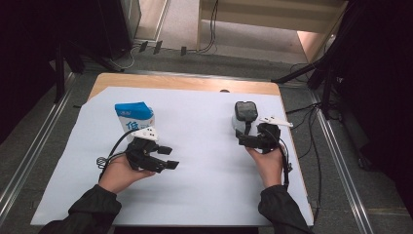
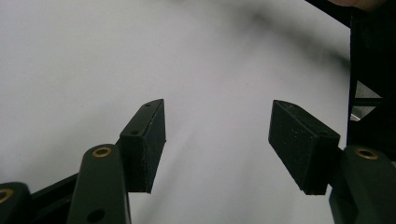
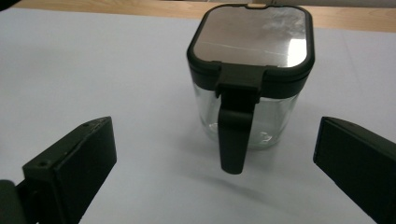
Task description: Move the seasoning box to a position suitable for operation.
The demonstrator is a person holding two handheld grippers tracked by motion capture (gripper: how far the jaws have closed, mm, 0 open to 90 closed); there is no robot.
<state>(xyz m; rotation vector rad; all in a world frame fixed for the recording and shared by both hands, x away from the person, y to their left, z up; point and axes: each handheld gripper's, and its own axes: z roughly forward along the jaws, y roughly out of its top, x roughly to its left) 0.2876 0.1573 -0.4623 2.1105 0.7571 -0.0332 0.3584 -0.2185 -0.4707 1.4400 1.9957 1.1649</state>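
A: What do you see in the high view?

B: A wooden worktop (image 1: 185,83) is covered with a large white sheet (image 1: 195,161). The left claw (image 1: 168,157) lies low over the sheet, held by the person's left hand (image 1: 119,173), and its jaws point toward the middle of the sheet. They stand apart and nothing is between them. Just behind this claw stands a blue and white carton (image 1: 134,116), upright.

A: And on the other side?

B: The right claw (image 1: 246,140) is held by the right hand (image 1: 268,163) and points away from the person. Directly in front of it stands a glass jar (image 1: 245,117) with a dark lid, near the right far part of the sheet. From here I cannot tell if the claw touches it.

A: What does the left gripper view give?

B: The two black jaws stand well apart over the plain white sheet (image 2: 187,60). No thing is between the pads.

A: And the right gripper view?

B: Here the jaws are wide open, one at each lower corner. The glass jar (image 3: 250,116) stands upright on the sheet beyond them, apart from both pads. Its lid (image 3: 254,37) has a shiny metal top in a dark frame and is closed. A dark handle (image 3: 233,135) hangs down the front of the jar, facing the claw. The wooden edge of the worktop (image 3: 116,7) shows behind.
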